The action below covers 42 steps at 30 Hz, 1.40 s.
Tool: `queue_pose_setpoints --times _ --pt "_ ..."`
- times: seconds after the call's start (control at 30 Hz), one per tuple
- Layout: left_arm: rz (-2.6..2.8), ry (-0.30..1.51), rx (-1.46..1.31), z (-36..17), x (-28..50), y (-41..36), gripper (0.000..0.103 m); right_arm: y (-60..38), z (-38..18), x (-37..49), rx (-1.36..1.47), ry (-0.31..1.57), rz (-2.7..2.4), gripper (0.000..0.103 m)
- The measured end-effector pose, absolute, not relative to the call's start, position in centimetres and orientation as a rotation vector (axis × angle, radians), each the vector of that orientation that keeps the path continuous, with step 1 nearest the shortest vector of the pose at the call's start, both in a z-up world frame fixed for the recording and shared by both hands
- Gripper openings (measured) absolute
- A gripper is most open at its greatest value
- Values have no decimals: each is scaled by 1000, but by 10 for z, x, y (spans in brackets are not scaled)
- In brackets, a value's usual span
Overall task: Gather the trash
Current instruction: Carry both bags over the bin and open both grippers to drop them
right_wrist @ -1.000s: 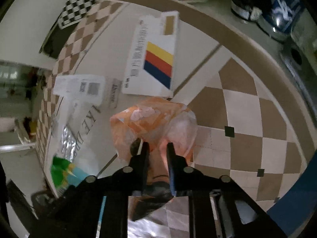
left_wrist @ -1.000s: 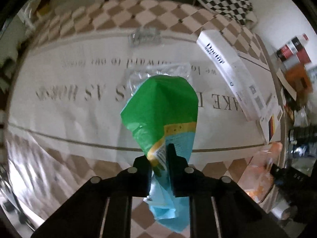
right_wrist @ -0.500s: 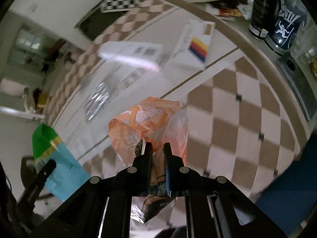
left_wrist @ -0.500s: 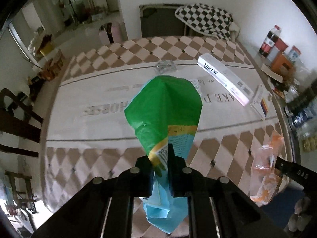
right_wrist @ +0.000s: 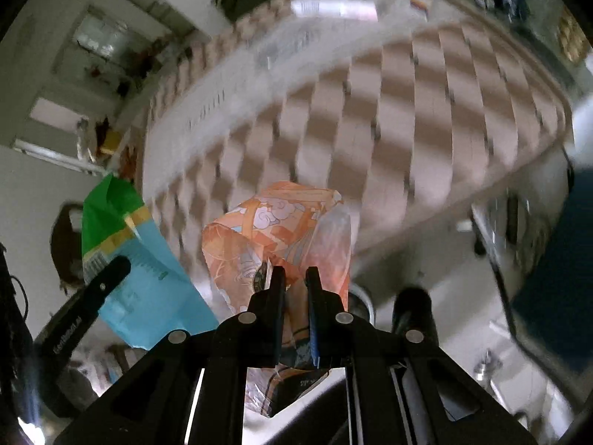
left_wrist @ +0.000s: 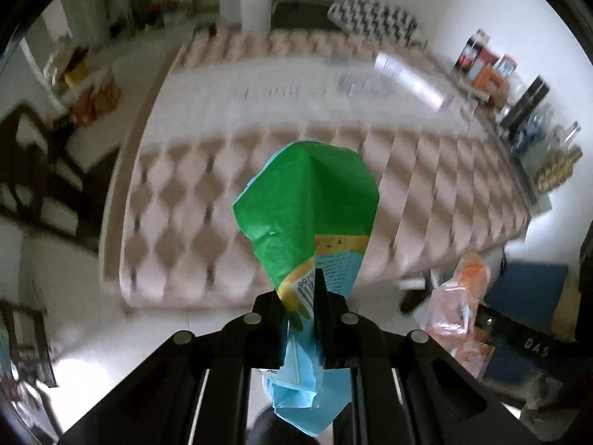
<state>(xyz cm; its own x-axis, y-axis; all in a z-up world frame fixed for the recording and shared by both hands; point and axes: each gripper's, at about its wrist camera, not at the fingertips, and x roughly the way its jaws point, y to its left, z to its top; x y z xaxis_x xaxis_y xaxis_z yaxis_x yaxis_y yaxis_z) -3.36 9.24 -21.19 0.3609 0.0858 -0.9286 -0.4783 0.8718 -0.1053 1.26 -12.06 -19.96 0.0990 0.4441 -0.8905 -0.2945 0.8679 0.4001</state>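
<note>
2 wrappers held: left claw (left_wrist: pixel 301 289) clamped on green bag (left_wrist: pixel 307 200), right claw (right_wrist: pixel 294 285) on orange bag (right_wrist: pixel 274 230). Keep both pinches firm, clear of bench (left_wrist: pixel 426 185) ahead.

Motion blur smears the counter (left_wrist: pixel 259 200) ahead of the left gripper (left_wrist: pixel 301 296); items along its far right edge cannot be identified. The green-and-blue wrapper (left_wrist: pixel 307 215) is partly hidden between the fingers (left_wrist: pixel 322 307). Printed text is illegible.
</note>
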Motion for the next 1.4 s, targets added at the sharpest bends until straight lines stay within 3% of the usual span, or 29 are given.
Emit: queue_pose_setpoints --times 0.17,0.23,0.57,0.7,0.8,0.83,0.9,0.97,1.03,1.07,1.1,1.13,1.4 --pt "362 1298 -536 -297 -79 98 9 -130 -272 -49 100 1521 510 11" --pt "352 1378 -636 -357 -87 105 9 -129 -311 -62 74 1575 493 11" --pt "405 1554 -886 -629 -88 129 17 -101 -549 -71 -7 1736 442 11" --pt "411 1582 -959 -693 -86 126 24 -90 -646 -63 -10 1785 382 11" --pt "410 1605 -944 -718 -84 122 40 -84 -697 -58 3 1819 359 12" --pt "416 1609 -934 -720 -87 123 61 -82 -709 -56 7 1826 359 12" --pt "443 1603 -912 -722 -92 129 88 -72 -729 -52 -28 1826 374 13" --pt "468 1597 -901 -720 -102 138 92 -65 -740 -51 -54 1834 385 23" --pt "502 1600 -873 -713 -107 140 92 -60 -748 -50 -66 1854 403 65" --pt "524 1596 -846 -706 -109 140 92 -59 -747 -51 -54 1850 412 74" --pt "542 1586 -818 -699 -111 139 92 -57 -744 -52 -46 1839 433 90" --pt "556 1575 -796 -691 -118 142 92 -55 -739 -52 -64 1832 436 98" --pt "604 1525 -605 -634 -132 125 92 -42 -686 -74 -330 1678 444 102"
